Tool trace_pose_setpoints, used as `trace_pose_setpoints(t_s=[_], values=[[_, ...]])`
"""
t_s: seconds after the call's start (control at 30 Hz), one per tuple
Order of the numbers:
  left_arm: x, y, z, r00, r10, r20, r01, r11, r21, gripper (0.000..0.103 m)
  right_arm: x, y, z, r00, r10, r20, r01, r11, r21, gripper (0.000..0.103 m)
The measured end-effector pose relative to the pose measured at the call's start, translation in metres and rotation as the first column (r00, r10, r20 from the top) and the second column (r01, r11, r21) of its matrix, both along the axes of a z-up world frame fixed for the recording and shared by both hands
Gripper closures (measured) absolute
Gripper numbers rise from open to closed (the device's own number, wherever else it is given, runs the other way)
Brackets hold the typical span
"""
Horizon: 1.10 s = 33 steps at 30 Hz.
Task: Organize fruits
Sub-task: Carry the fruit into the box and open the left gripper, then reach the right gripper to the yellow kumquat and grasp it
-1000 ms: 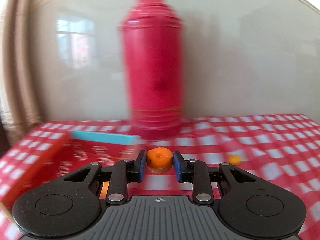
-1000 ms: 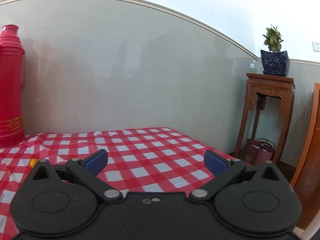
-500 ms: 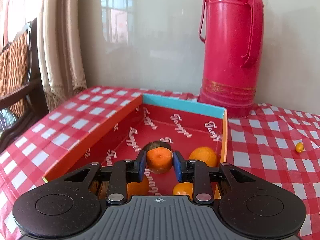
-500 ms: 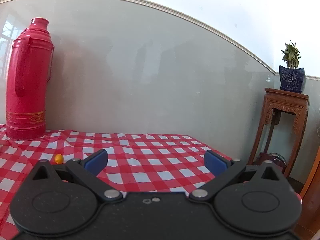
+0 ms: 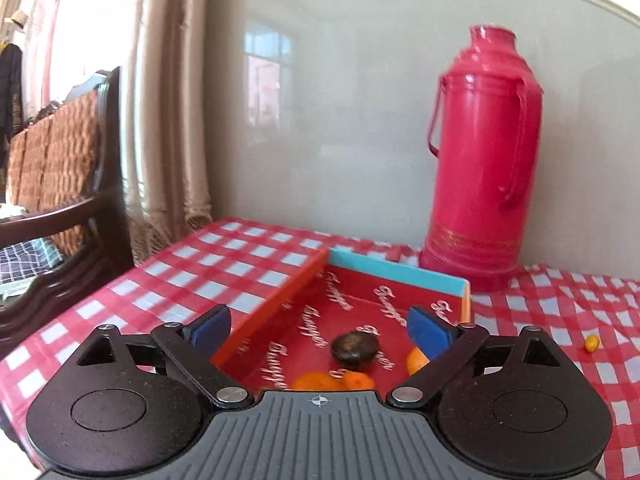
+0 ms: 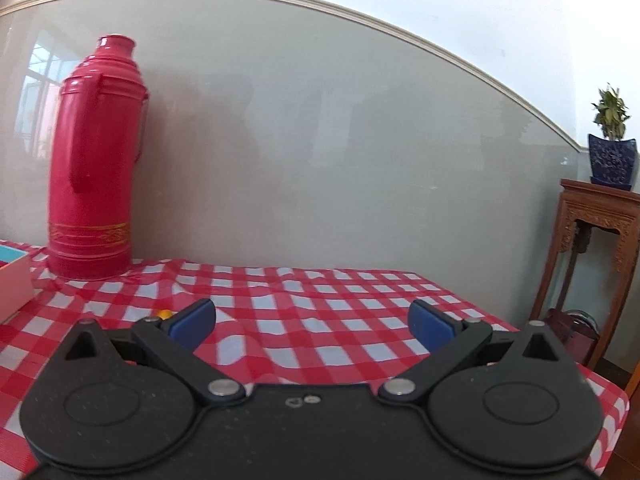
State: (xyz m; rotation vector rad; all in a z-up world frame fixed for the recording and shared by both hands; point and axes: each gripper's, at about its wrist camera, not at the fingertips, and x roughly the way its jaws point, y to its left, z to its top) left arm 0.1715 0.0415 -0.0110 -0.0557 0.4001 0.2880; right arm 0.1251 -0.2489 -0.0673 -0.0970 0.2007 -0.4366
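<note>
Checked desk (image 5: 248, 256): left gripper (image 5: 320, 326) has released its orange (image 5: 358, 380) into box (image 5: 396, 272); right gripper (image 6: 312, 320) open, empty. Kumquat (image 5: 591, 343) remains outside.

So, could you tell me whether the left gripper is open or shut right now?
Open. The left gripper has its blue pads spread wide with nothing between them, above the red box holding the oranges.
</note>
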Motion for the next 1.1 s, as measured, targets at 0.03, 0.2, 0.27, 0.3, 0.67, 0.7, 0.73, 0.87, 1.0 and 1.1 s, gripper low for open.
trace_pose_setpoints(t_s=[0.03,0.2,0.27,0.3,0.67,0.7,0.73,0.87,1.0,1.1], values=[[-0.005,0.004,0.002,1.000,0.012,0.008,-0.012,1.000,0.001,0.009,0.001,0.004,0.000,1.000,0.013,-0.001,-0.013,1.000,-0.002,0.006],[-0.028,0.031,0.001,0.997,0.077,0.031,-0.077,0.997,0.013,0.007,0.007,0.023,-0.003,0.998,0.065,-0.019,-0.065,0.997,-0.030,0.006],[-0.036,0.043,-0.002,0.992,0.118,0.037,-0.119,0.993,0.018,0.006,0.010,0.031,-0.007,0.996,0.084,-0.034,-0.086,0.995,-0.043,0.006],[-0.040,0.049,-0.004,0.989,0.141,0.040,-0.142,0.990,0.014,0.006,0.010,0.033,-0.008,0.995,0.093,-0.042,-0.095,0.994,-0.047,0.006],[-0.068,0.108,-0.032,0.943,0.332,0.026,-0.328,0.938,-0.111,0.005,0.032,0.055,-0.016,0.978,0.167,-0.122,-0.176,0.982,-0.066,0.006],[-0.070,0.112,-0.033,0.940,0.341,0.029,-0.335,0.935,-0.119,0.005,0.035,0.056,-0.016,0.976,0.174,-0.129,-0.183,0.981,-0.060,0.006],[-0.072,0.116,-0.035,0.935,0.352,0.032,-0.346,0.930,-0.124,0.005,0.037,0.058,-0.015,0.974,0.180,-0.135,-0.189,0.980,-0.059,0.006],[-0.083,0.129,-0.038,0.917,0.394,0.063,-0.381,0.912,-0.155,0.004,0.053,0.066,-0.012,0.962,0.217,-0.168,-0.229,0.972,-0.056,0.006],[-0.092,0.133,-0.039,0.897,0.427,0.114,-0.410,0.900,-0.145,0.003,0.075,0.073,-0.010,0.945,0.251,-0.211,-0.273,0.959,-0.082,0.008],[-0.093,0.135,-0.039,0.894,0.430,0.128,-0.414,0.900,-0.135,0.000,0.096,0.070,-0.010,0.931,0.267,-0.247,-0.284,0.958,-0.035,0.012]])
